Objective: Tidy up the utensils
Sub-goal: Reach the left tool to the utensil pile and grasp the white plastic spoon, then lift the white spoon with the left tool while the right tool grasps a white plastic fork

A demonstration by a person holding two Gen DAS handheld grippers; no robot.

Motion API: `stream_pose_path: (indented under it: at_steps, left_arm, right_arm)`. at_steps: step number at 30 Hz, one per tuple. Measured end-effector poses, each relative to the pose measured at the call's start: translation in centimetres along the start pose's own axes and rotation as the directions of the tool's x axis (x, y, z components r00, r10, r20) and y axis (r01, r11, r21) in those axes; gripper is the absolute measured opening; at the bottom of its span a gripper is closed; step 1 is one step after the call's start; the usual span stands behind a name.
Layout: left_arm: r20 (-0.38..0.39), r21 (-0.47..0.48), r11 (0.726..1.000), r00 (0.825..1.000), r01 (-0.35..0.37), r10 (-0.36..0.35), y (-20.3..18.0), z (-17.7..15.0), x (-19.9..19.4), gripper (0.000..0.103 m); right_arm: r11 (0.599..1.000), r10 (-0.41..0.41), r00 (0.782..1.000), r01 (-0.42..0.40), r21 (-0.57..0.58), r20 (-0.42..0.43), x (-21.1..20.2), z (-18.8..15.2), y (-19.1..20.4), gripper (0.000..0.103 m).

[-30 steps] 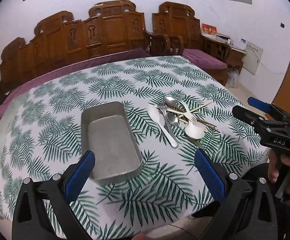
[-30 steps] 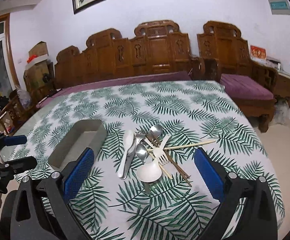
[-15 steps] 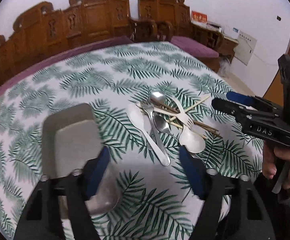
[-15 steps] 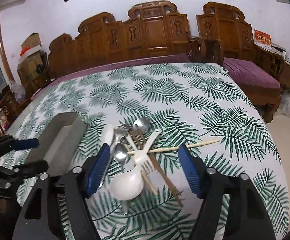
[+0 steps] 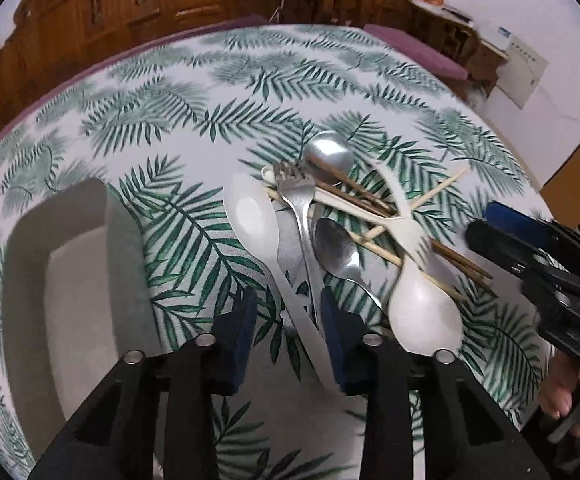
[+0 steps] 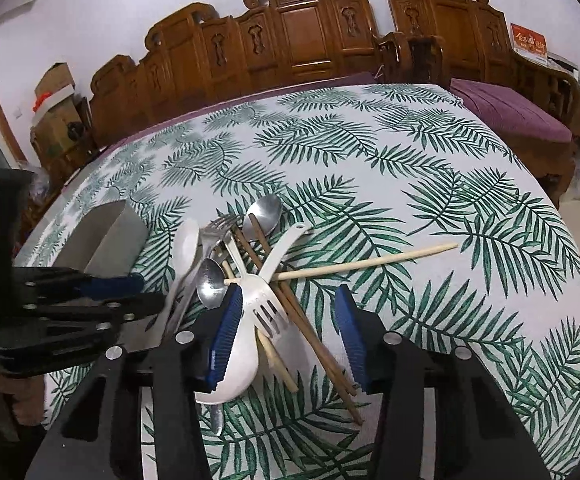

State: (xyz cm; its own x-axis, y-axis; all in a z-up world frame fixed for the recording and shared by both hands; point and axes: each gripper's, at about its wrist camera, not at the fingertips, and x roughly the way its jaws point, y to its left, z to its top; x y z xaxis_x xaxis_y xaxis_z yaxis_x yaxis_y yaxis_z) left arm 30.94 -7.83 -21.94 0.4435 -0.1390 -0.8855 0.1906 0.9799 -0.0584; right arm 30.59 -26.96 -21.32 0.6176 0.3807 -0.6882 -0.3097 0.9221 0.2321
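Note:
A heap of utensils lies on the leaf-print tablecloth: a white knife [image 5: 266,240], a metal fork [image 5: 301,216], two metal spoons [image 5: 339,248], a white plastic fork [image 6: 266,292], a white spoon [image 5: 423,308] and chopsticks [image 6: 365,264]. A grey metal tray [image 5: 78,272] sits left of the heap. My left gripper [image 5: 288,328] is open, its jaws straddling the handles of the white knife and metal fork. My right gripper [image 6: 290,332] is open around the white plastic fork's tines and the brown chopsticks [image 6: 313,344].
The table edge runs close below both grippers. Carved wooden chairs [image 6: 309,36] and purple cushions [image 6: 513,112] stand behind the table. Cardboard boxes [image 6: 56,108] are stacked at far left. The right gripper shows at the right of the left wrist view [image 5: 545,264].
Both grippers have moved forward and down to the utensil heap. Their jaws have narrowed from wide open and now straddle utensils.

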Motion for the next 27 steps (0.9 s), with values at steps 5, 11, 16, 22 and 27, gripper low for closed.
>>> stream_pose_path:
  at_steps: [5, 11, 16, 22, 27]
  left_arm:
    - [-0.039, -0.027, 0.999, 0.999, -0.029, 0.028, 0.1, 0.3, 1.3, 0.025]
    - [-0.053, -0.044, 0.999, 0.999, 0.011, -0.014, 0.0, -0.1, 1.4, 0.009]
    - [-0.021, -0.013, 1.000, 1.000, 0.019, -0.019, -0.1, -0.4, 0.7, 0.007]
    - [0.030, 0.020, 0.997, 0.996, 0.080, -0.081, 0.1, -1.3, -0.8, 0.007]
    - [0.070, 0.015, 0.992, 0.990, 0.125, -0.126, 0.8, -1.9, -2.5, 0.007]
  right_arm:
    - [1.000, 0.018, 1.000, -0.018, 0.000, -0.004, 0.1, 0.1, 0.2, 0.051]
    - [0.999, 0.038, 0.999, -0.038, -0.007, -0.004, -0.1, 0.3, 0.5, 0.051]
    - [0.999, 0.045, 0.999, -0.045, 0.001, -0.016, -0.4, 0.5, 0.7, 0.051]
    - [0.999, 0.034, 0.999, -0.033, 0.012, -0.024, -0.4, 0.9, 1.4, 0.051]
    - [1.000, -0.003, 0.999, 0.003, 0.001, -0.035, 0.8, 1.6, 2.0, 0.051]
